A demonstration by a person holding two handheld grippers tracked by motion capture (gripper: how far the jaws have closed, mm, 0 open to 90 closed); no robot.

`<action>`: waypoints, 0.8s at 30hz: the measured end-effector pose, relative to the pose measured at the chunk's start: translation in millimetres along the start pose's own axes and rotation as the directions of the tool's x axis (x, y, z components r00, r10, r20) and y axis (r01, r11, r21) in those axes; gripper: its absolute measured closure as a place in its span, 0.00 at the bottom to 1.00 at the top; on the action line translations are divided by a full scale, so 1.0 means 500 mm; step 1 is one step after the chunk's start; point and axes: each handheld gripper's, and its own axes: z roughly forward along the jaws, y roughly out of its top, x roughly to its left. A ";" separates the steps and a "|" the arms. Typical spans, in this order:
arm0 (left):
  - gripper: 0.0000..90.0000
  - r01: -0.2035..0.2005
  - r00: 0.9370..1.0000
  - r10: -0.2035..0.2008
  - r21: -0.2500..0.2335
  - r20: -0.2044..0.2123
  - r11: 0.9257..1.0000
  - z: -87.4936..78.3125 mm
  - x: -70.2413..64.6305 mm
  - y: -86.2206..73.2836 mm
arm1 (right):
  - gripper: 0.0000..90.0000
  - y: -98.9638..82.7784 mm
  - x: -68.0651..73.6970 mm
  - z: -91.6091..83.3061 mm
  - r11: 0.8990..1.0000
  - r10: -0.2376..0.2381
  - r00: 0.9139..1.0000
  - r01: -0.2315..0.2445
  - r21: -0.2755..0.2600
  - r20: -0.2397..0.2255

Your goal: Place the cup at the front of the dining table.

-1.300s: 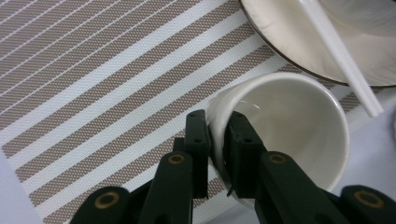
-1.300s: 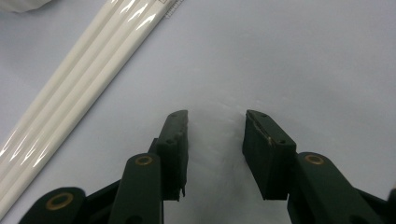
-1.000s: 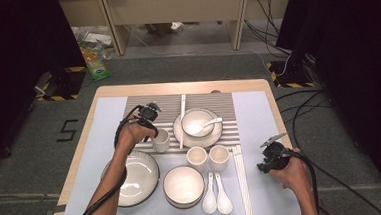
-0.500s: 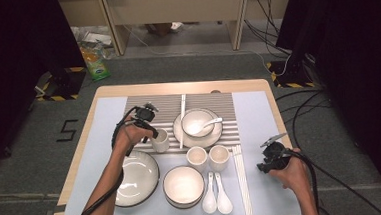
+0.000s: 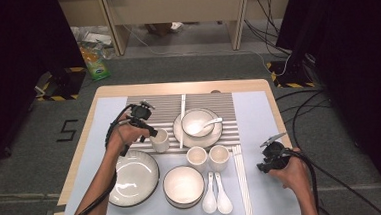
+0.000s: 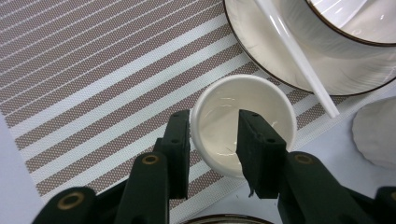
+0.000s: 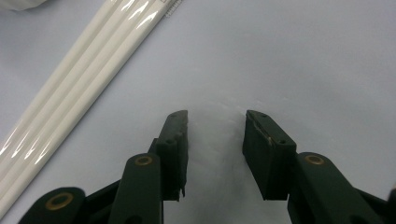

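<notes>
The left gripper has just been opening; its jaws straddle the near wall of the cup, one inside, one outside, grip released. The cup, white and empty, stands upright on the striped mat, left of the saucer with a bowl. One chopstick lies across the saucer's rim. The right gripper hovers open over the bare counter, beside chopsticks.

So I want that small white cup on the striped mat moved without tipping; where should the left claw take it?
Grip the small white cup by its rim wall, from above: it stands upright and open, so one jaw goes inside, one outside, as the left claw straddles it now.
</notes>
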 end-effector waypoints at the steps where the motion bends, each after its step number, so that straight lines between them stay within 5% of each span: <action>1: 0.71 -0.003 1.000 0.003 -0.003 0.002 1.000 -0.004 -0.001 -0.001 | 0.66 0.000 0.000 0.000 1.000 0.000 1.000 0.000 0.000 -0.001; 13: 0.61 0.002 0.999 0.000 -0.040 0.049 0.999 -0.033 -0.001 -0.019 | 0.66 -0.002 -0.002 0.000 1.000 -0.002 1.000 0.002 -0.005 -0.003; 17: 0.53 0.010 0.995 -0.004 -0.064 0.096 0.998 -0.047 -0.008 -0.023 | 0.66 -0.001 -0.002 0.000 1.000 -0.002 1.000 0.002 -0.005 -0.006; 24: 0.43 0.005 0.995 0.003 -0.077 0.101 0.997 -0.053 -0.017 -0.037 | 0.66 -0.002 -0.002 0.000 1.000 -0.002 1.000 0.002 -0.012 -0.004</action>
